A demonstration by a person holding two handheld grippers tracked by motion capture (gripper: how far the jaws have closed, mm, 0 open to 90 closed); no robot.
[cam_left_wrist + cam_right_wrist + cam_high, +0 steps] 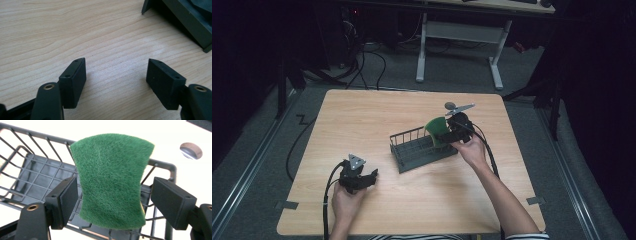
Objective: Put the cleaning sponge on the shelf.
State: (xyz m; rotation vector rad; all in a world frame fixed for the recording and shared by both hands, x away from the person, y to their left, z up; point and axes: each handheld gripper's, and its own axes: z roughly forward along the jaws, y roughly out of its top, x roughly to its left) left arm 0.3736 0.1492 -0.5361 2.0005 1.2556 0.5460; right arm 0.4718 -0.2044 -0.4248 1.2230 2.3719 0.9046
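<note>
Green scouring sponge (111, 181) standing on edge at the right end of the wire rack (412, 150).

The right gripper (113, 202) is straddling it with jaws apart, seemingly just releasing or about to grasp; the left gripper (116, 80) is idling spread over the table (362, 115), near left.

The bench (362, 115) is a light wood-grain top with rounded corners. A dark wire rack (419, 150) stands directly on it, right of the middle and set at a slant to the edges. A small grey round object (450, 105) lies near the far edge, just beyond the rack.
</note>
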